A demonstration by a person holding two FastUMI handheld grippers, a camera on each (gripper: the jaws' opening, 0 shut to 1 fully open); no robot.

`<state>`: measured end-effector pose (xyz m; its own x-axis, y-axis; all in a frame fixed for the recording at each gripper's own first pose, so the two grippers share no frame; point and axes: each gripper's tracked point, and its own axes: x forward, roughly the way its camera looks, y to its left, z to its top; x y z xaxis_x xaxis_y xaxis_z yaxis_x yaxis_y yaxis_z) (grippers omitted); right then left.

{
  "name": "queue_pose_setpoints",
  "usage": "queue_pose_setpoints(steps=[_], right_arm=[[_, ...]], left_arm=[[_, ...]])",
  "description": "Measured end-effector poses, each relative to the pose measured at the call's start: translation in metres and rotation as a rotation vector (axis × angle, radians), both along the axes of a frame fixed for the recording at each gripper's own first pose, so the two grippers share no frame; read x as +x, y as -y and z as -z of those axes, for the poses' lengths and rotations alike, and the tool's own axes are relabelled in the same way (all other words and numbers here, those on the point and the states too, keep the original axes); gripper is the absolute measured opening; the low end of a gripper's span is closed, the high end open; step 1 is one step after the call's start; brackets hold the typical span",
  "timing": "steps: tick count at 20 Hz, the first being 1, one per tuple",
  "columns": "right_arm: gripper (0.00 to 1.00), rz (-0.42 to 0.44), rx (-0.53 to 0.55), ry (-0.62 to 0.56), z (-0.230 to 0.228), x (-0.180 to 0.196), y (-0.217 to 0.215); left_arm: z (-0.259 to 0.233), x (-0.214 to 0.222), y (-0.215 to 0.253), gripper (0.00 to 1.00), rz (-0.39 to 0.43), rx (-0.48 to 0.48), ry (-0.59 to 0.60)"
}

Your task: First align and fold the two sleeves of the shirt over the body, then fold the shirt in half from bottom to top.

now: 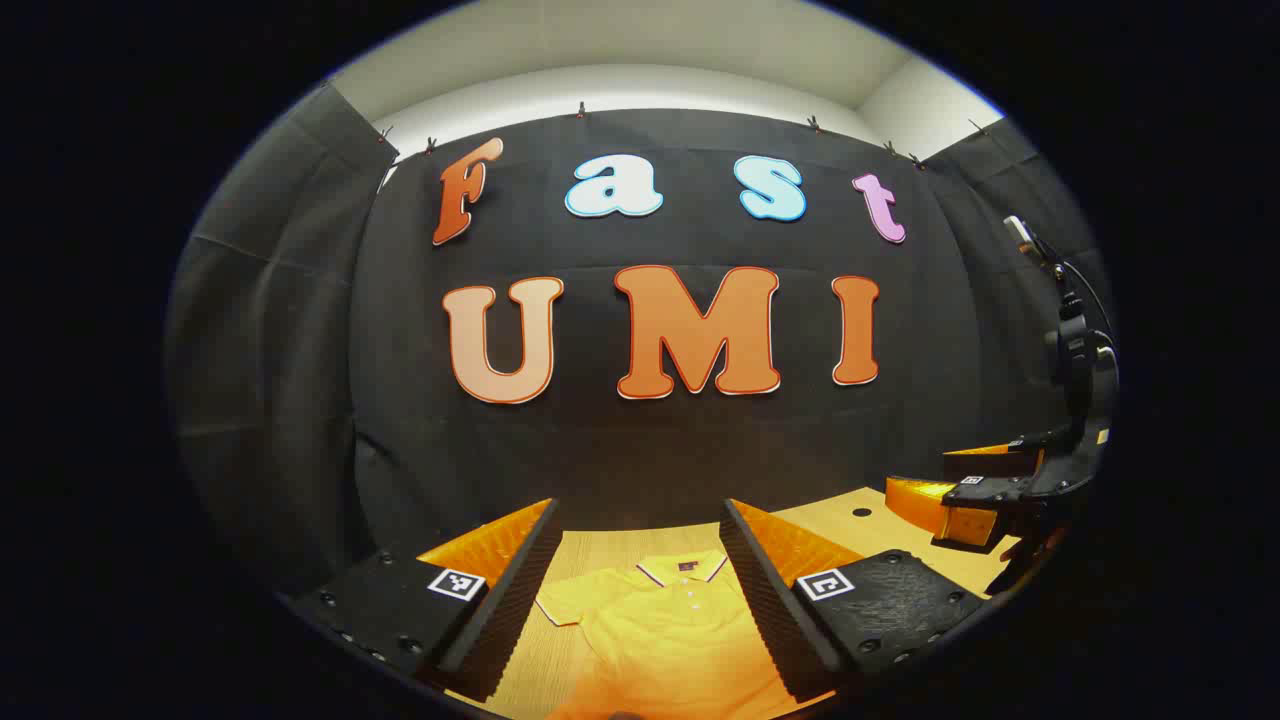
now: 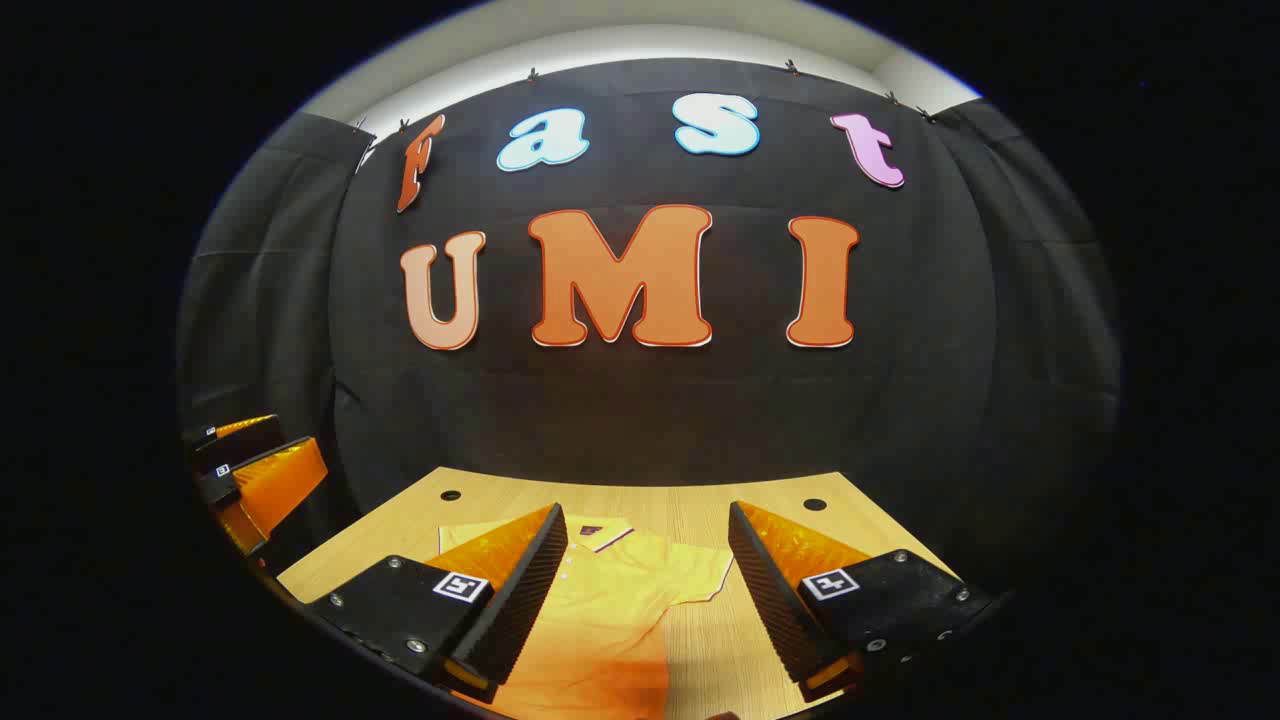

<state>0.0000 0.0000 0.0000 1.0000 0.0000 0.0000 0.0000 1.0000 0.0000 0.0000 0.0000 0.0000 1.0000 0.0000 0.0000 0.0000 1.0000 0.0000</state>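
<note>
Both grippers (image 1: 635, 590) (image 2: 648, 590) agape above yellow shirt (image 1: 670, 630), collar (image 1: 683, 570) toward wall.

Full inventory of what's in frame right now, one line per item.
shirt: 1, yellow polo, lying flat on the table with collar toward the wall, sleeves spread
table: 1, light wood, in front of the black cloth wall
table holes: 2, dark, near the far corners
left gripper: 1, above the shirt's chest, fingers apart, holding nothing
right gripper: 1, above the shirt's right side, fingers apart, holding nothing; seen at the right edge of the left gripper view
</note>
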Motion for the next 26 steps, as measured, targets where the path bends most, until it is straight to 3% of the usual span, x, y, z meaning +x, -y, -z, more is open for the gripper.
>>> queue_pose_setpoints(steps=[17, 26], right_arm=[[0.98, -0.011, 0.02, -0.054, 0.021, 0.033, 0.039], [0.98, 0.001, -0.008, -0.185, 0.059, 0.062, 0.061]], left_arm=[[0.005, 0.021, 0.022, 0.97, -0.046, 0.015, -0.012], [0.012, 0.018, 0.026, 0.97, -0.08, 0.042, -0.039]])
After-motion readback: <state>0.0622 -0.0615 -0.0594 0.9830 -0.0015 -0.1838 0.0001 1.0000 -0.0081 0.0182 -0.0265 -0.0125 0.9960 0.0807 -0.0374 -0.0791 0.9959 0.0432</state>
